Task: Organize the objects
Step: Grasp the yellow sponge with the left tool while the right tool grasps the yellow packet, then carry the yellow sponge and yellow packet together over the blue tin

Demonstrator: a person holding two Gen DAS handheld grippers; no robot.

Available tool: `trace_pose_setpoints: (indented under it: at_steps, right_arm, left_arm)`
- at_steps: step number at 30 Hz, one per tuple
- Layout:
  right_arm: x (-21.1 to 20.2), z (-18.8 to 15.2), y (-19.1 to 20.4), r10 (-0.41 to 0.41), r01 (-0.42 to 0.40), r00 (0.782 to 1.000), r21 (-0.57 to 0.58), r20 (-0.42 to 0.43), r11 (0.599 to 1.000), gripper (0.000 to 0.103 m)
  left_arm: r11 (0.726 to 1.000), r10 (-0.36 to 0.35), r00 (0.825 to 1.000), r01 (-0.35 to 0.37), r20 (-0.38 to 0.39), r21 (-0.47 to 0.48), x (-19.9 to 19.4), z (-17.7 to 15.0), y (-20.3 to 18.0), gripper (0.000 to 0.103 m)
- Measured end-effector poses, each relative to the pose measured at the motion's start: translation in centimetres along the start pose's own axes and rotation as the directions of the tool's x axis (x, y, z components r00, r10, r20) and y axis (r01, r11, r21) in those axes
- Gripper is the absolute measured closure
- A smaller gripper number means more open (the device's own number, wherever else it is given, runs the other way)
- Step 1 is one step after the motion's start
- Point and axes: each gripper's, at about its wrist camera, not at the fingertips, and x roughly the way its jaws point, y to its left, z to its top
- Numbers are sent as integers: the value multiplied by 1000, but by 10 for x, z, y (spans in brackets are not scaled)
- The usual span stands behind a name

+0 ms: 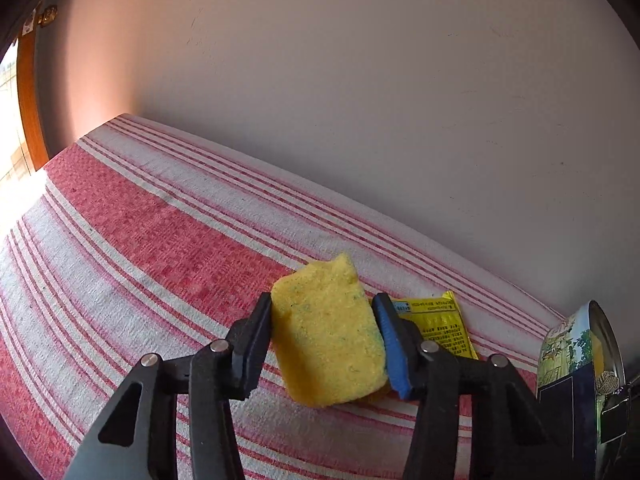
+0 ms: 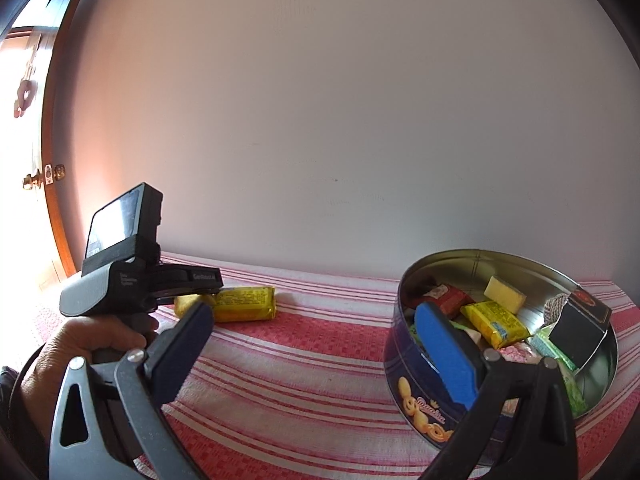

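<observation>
My left gripper (image 1: 325,344) clamped on sponge (image 1: 326,336), yellow packet (image 1: 438,320) just beyond it on striped table (image 1: 160,240), my right gripper (image 2: 316,344) spread apart, tin (image 2: 432,396) at its right finger.

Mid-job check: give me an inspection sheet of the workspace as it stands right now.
Surface: red-and-white striped cloth, against a wall.
Job's things: yellow sponge held off the cloth; yellow packet lying on the cloth; open tin holding packets and another sponge.
Clutter: nothing seen.
Grippers: left gripper shut on the sponge; right gripper open, empty, beside the tin.
Cables: dark cable by the left hand.
Surroundings: plain wall; wooden door at left.
</observation>
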Motion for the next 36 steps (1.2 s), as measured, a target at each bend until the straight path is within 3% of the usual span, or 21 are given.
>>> trace_pose_setpoints:
  at_steps: [2, 5, 9, 13, 17, 21, 26, 29, 31, 36]
  right_arm:
    - [0, 0, 0, -1, 1, 1000, 2, -9, 1000, 0]
    - [5, 1, 2, 6, -6, 1000, -5, -29, 1000, 0]
    - [22, 3, 12, 63, -65, 994, -24, -87, 998, 0]
    - [61, 11, 29, 132, -138, 976, -25, -171, 990, 0]
    - [110, 17, 47, 180, -185, 938, 12, -295, 983, 1]
    - [155, 16, 58, 203, -197, 884, 59, -421, 979, 3]
    - [197, 13, 68, 180, -158, 830, 87, -527, 984, 5]
    - [208, 13, 75, 146, -147, 833, 40, -533, 988, 12]
    - [209, 11, 80, 86, -115, 838, -20, -538, 993, 27]
    - [195, 5, 78, 90, -118, 845, -20, -528, 993, 31]
  left_arm:
    - [1000, 10, 1000, -10, 3, 16, -6, -3, 3, 53]
    - [993, 86, 995, -90, 52, 80, -25, -10, 3, 53]
    - [962, 189, 971, -213, 144, 174, -59, -24, 9, 53]
    - [964, 202, 971, -220, 131, 147, -76, -36, 33, 53]
    - [974, 203, 974, -212, 104, 85, -75, -31, 54, 53]
    - [970, 222, 971, -229, 94, 81, -75, -33, 50, 53]
    - [961, 247, 965, -255, 87, 104, -72, -34, 42, 53]
    - [958, 258, 963, -266, 83, 109, -73, -35, 41, 53]
    - [956, 268, 960, -275, 80, 101, -69, -36, 32, 53]
    - [955, 274, 958, -281, 83, 97, -66, -34, 36, 53]
